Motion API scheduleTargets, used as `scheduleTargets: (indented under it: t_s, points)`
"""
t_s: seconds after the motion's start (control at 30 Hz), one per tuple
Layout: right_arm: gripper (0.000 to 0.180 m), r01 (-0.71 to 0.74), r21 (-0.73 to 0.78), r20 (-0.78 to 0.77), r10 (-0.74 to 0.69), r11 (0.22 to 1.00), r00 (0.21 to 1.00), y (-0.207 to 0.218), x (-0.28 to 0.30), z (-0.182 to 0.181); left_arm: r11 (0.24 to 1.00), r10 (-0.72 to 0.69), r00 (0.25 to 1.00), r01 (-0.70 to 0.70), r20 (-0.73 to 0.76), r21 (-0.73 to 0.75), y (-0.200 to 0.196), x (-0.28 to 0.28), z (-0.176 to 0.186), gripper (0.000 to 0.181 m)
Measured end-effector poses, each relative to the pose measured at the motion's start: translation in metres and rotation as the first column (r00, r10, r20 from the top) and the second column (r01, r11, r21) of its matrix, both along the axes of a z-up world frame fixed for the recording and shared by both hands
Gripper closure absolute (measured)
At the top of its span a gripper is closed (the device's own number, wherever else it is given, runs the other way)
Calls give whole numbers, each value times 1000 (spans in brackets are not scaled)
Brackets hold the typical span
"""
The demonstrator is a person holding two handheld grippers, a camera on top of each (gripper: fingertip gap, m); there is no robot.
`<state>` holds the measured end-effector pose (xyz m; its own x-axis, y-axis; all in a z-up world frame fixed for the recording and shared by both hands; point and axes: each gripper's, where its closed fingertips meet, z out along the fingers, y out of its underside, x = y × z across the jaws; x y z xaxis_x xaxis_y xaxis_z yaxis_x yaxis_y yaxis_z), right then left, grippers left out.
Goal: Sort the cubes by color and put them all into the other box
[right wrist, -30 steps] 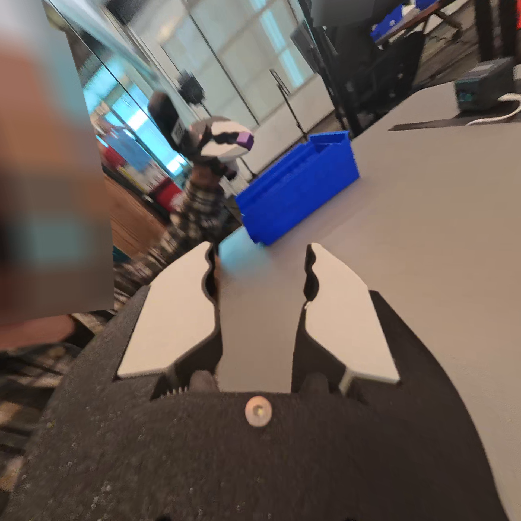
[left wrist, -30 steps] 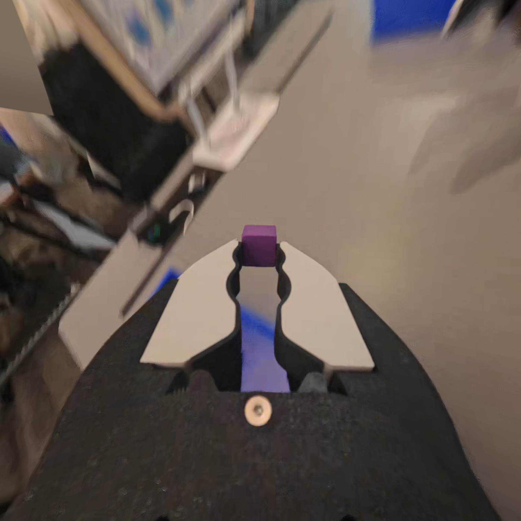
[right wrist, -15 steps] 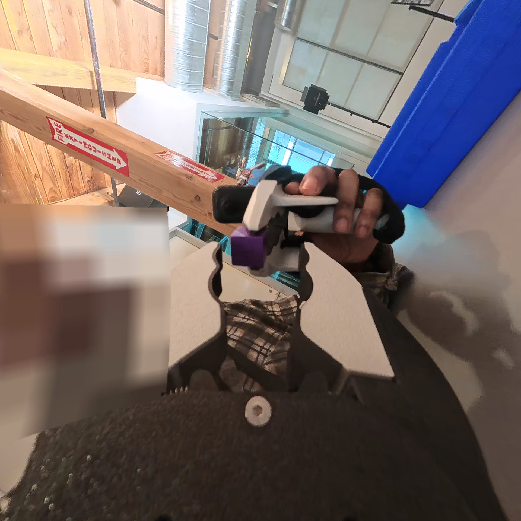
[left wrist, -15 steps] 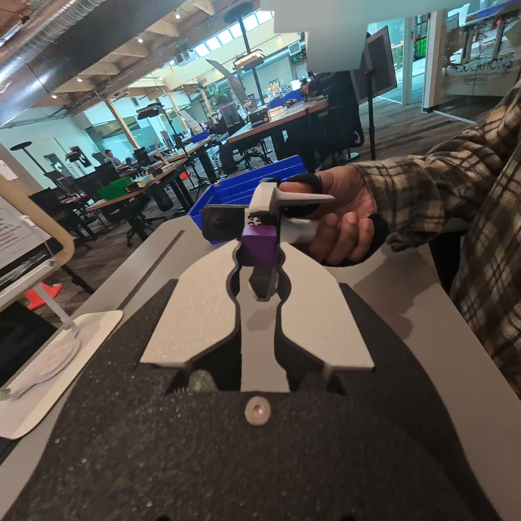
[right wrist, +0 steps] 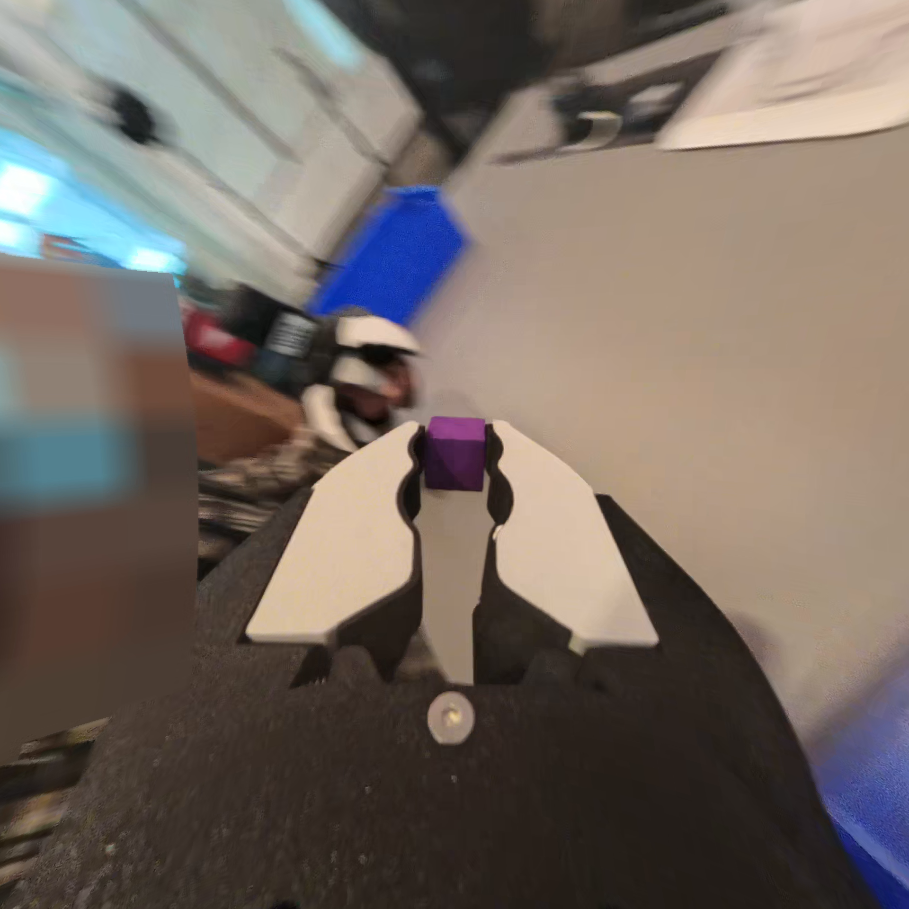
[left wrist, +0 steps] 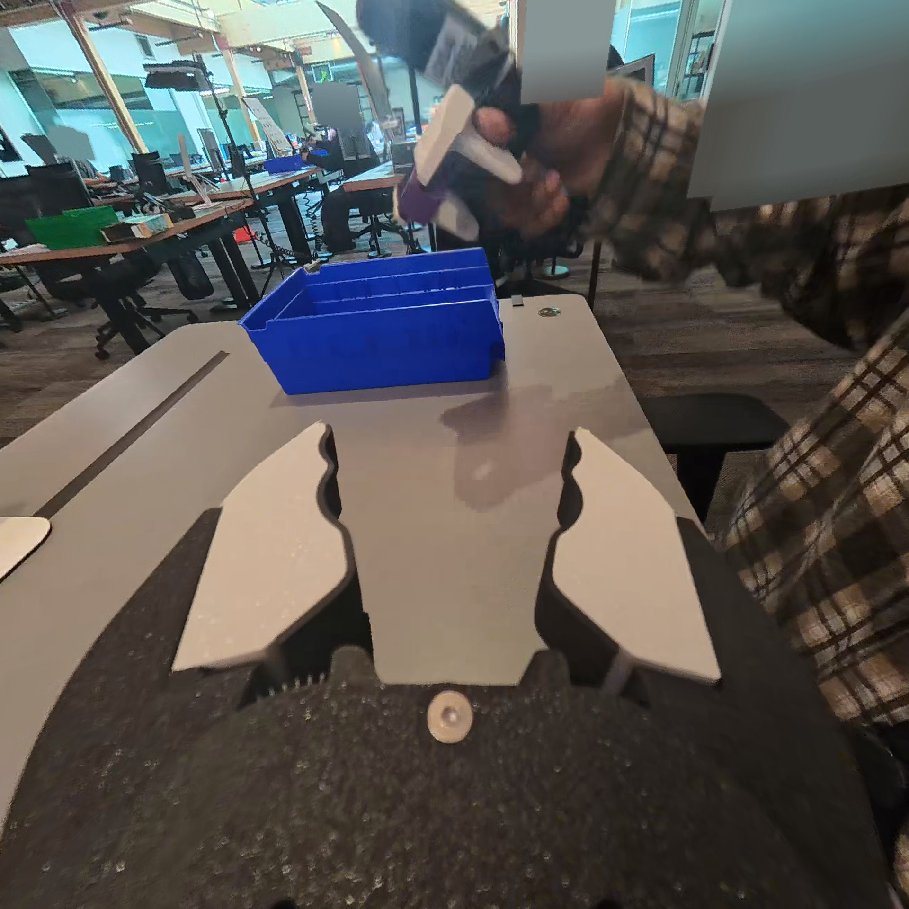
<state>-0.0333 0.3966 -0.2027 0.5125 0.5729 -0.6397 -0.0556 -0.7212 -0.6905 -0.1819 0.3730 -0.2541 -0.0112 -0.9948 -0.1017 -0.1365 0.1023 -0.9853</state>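
Open-plan office, grey counter [left wrist: 492, 541], blue box [left wrist: 383, 339]: right claw [right wrist: 455, 455] clenched on small, rigid, seemingly light purple cube [right wrist: 453, 452], pinched by flat sides; left claw [left wrist: 450, 472] spread empty.

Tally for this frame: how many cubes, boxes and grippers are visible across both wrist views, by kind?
Purple cube: 1, clamped in the right gripper
Blue box: 1, on the grey table
Grippers: 2, the left gripper open with nothing between its fingers
Total: 4

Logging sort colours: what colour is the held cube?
Purple cube, clearest in the right wrist view.
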Motion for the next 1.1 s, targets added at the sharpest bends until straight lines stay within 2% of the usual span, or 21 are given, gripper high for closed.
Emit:
scheduleTargets:
  t_s: [0.03,0.1,0.17,0.3,0.43,0.77,1.1]
  points:
    - [157,88,16,159,-89,996,983,6,38,-4,1000,-1,1000,1,6,0,1,0,-1,94]
    - [157,241,27,404,-231,970,885,13,112,-16,1000,-1,1000,1,17,-7,4,0,-5,99]
    - [157,352,-21,571,-278,936,773,10,170,-37,1000,5,999,-5,33,-12,7,-1,-8,107]
    - [157,420,-165,720,-182,892,669,-6,216,-92,1000,4,998,-3,59,-24,6,-3,-10,113]
    - [157,453,-235,784,-108,860,612,-10,235,-131,1000,-2,998,4,57,-25,5,-4,-13,116]
    - [156,464,-352,790,-9,813,614,-3,236,-179,999,-21,1000,21,12,-25,2,-3,-22,120]
    - [156,569,-403,876,122,717,467,-24,272,-198,999,-45,999,45,7,-27,-2,-2,-23,124]
